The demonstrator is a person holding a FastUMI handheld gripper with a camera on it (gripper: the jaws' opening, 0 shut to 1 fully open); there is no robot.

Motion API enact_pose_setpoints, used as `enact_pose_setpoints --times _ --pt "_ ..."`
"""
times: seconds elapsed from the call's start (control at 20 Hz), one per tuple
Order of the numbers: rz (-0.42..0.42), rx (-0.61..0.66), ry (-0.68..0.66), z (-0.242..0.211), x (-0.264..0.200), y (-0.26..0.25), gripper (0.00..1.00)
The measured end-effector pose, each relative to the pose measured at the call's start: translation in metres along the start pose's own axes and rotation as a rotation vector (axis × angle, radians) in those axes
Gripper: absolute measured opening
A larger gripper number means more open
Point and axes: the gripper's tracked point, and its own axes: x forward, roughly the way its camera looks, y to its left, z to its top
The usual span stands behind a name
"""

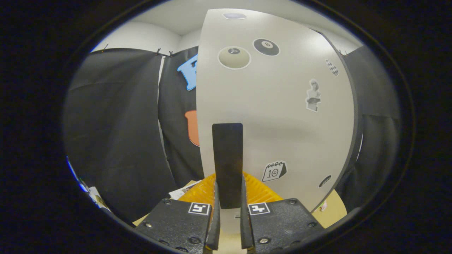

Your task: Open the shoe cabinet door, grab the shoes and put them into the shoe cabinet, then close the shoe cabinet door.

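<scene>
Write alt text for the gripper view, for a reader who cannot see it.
The hand-held gripper is shut on the dark upright handle of a white shoe cabinet door, one finger on each side. The door carries stickers, among them two billiard balls and a calendar. Something orange and ribbed lies below, just behind the fingers.

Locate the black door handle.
In the gripper view, the flat black handle stands upright on the white sticker-covered cabinet door, clamped between the gripper fingers.
</scene>
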Motion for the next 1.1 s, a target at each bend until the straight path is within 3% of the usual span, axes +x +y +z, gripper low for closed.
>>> enact_pose_setpoints --times 0.5,1.1 --pt "-0.038 0.022 -0.012 -0.019 -0.138 -0.073 0.23" --pt "-0.119 -0.014 -0.011 -0.025 -0.210 -0.195 0.06"
